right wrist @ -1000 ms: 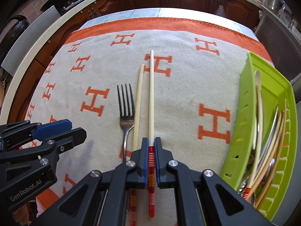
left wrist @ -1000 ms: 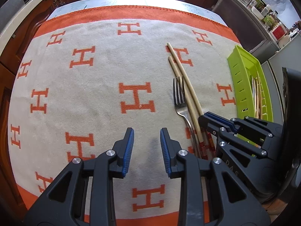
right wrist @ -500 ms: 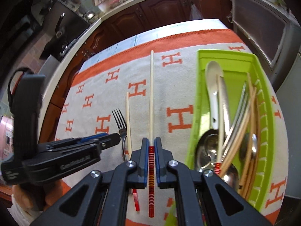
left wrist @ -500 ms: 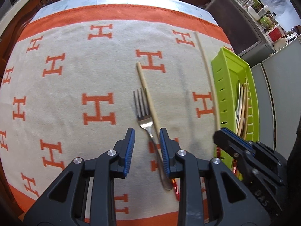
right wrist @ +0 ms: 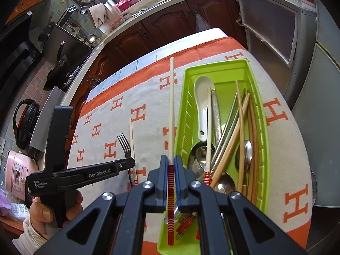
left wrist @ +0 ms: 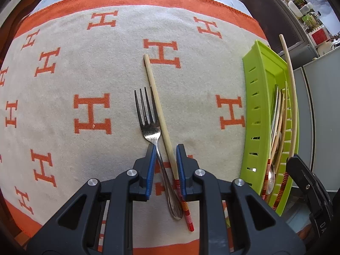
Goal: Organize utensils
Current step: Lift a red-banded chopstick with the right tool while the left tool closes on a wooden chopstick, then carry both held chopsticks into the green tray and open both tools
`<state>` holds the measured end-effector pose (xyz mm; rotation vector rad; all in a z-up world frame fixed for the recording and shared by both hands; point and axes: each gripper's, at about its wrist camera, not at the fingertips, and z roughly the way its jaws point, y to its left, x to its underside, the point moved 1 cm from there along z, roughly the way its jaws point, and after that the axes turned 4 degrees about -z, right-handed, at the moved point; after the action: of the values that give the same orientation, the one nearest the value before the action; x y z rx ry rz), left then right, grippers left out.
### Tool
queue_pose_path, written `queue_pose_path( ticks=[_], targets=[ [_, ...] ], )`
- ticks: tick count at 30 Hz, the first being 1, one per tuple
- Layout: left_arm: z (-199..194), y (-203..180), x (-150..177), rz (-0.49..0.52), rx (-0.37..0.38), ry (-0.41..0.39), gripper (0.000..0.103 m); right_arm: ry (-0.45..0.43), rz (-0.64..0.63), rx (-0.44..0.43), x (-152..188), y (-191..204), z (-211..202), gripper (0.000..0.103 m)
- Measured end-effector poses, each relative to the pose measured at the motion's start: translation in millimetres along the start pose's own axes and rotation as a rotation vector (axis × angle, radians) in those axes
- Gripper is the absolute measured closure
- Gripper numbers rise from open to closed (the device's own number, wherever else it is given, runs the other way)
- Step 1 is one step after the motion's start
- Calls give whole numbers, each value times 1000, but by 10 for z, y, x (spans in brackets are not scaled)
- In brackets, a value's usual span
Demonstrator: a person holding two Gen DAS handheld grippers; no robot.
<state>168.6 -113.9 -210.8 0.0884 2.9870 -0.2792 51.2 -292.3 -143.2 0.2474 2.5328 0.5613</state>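
A metal fork (left wrist: 148,123) and a pale chopstick with a red-striped end (left wrist: 157,97) lie side by side on the H-patterned cloth (left wrist: 85,63). My left gripper (left wrist: 165,163) points down over them. Its jaws are closing, with the fork handle and the chopstick between the blue pads. From the right wrist view the left gripper (right wrist: 131,162) sits over the fork (right wrist: 124,142). My right gripper (right wrist: 171,170) is shut on the striped end of a second chopstick (right wrist: 171,106), held in the air along the left wall of the green tray (right wrist: 221,68).
The green tray (left wrist: 250,85) stands at the cloth's right edge. It holds a white spoon (right wrist: 203,97), metal spoons and several wooden chopsticks. A person's hand (right wrist: 44,210) holds the left gripper. Dark cabinets and a counter lie beyond the table.
My left gripper has moved right over the fork and chopstick, and its jaws have narrowed. My right gripper has lifted its chopstick off the cloth and carried it right to the tray.
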Motion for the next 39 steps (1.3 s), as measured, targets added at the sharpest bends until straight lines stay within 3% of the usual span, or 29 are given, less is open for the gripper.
queue_pose_path(
  ticks=[7, 21, 25, 27, 33, 39],
  targets=[
    [-135, -30, 34, 17, -3, -30, 87, -7, 4, -9, 4, -19, -20, 97],
    [83, -134, 77, 38, -52, 40, 91, -30, 40, 16, 64, -170, -144, 97],
    [116, -285, 103, 87, -113, -11, 91, -40, 47, 23, 83, -208, -183, 97],
    [117, -336, 127, 104, -133, -37, 96, -42, 55, 29, 90, -235, -201, 97],
    [86, -375, 165, 105, -67, -10, 99, -42, 77, 67, 122, -363, -268, 97],
    [-224, -458, 225, 114, 15, -29, 99, -23, 99, 126, 151, -535, -283, 97]
  ],
)
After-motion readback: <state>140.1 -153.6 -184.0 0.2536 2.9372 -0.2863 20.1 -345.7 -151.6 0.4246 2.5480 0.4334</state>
